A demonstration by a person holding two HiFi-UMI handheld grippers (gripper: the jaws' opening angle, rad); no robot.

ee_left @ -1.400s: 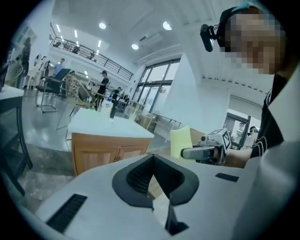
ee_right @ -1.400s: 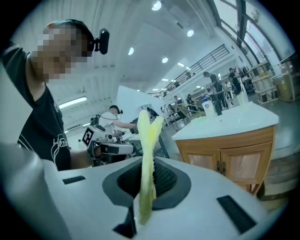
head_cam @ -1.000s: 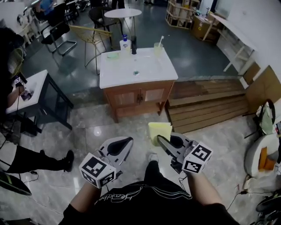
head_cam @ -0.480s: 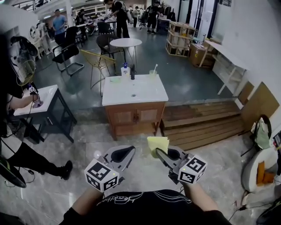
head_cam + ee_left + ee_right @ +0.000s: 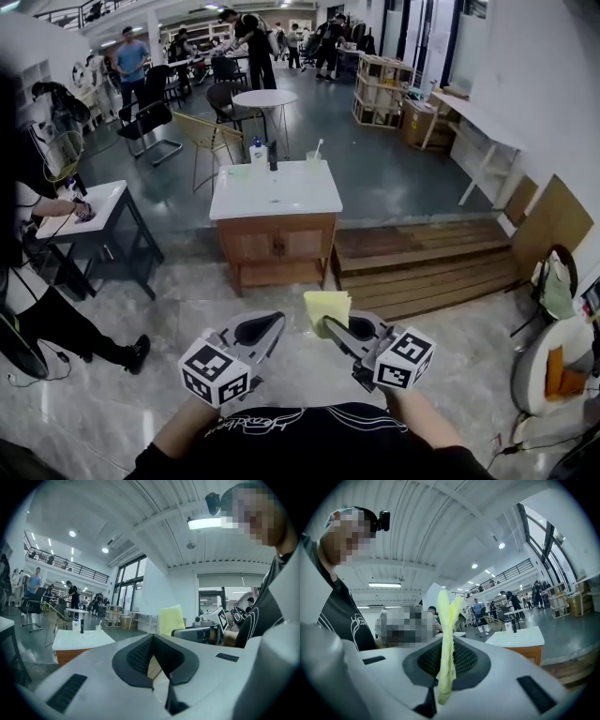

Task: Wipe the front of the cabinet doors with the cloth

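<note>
While both tools sit side by side at the lower centre of the head view, the right gripper (image 5: 328,325) is clamped on the yellow cloth (image 5: 326,306), which stands upright above its jaws. The right gripper view shows that cloth edge-on, pinched between the dark pads (image 5: 464,658). The left gripper (image 5: 270,325), just left of it, has its jaws closed together on nothing. At frame centre stands the white-topped wooden cabinet (image 5: 246,272), its doors (image 5: 277,245) facing the person, well apart from the cloth.
</note>
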